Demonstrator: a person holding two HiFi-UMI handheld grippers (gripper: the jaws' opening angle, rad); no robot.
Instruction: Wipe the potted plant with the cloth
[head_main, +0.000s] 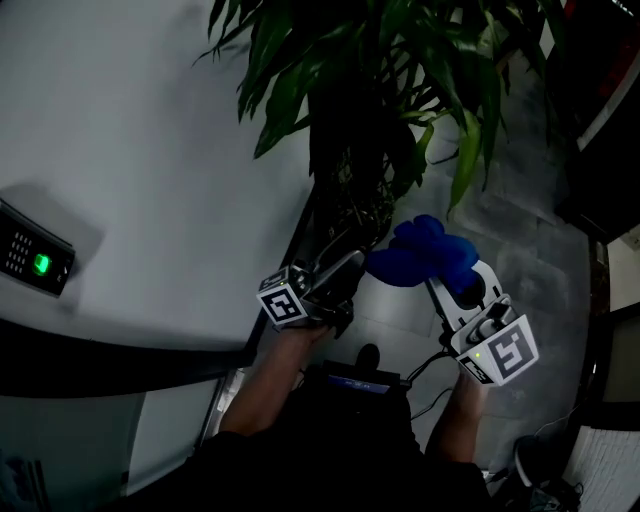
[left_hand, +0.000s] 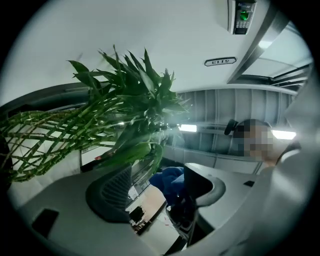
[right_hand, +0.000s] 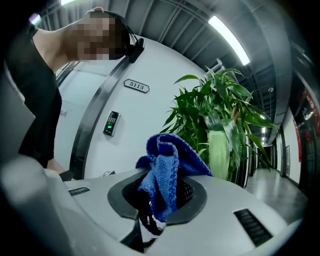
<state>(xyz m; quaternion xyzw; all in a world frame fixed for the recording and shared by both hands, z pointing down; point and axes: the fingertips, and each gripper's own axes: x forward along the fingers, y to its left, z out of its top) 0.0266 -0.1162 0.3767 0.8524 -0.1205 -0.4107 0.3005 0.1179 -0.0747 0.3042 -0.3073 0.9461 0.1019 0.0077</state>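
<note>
Cloth (right_hand: 162, 170) pinched in R hand-held gripper (right_hand: 161, 197); L hand-held gripper (left_hand: 155, 192) spread, empty, beside plant (head_main: 380, 100). Advise: L steadies leaf (left_hand: 132, 152), R wipes base-to-tip, light pressure.

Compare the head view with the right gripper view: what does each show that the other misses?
Head view only: the left gripper with its marker cube. Right gripper view only: the number plate and a ceiling light. Both: the blue cloth clamped in the right gripper, the plant and the keypad on the wall.
</note>
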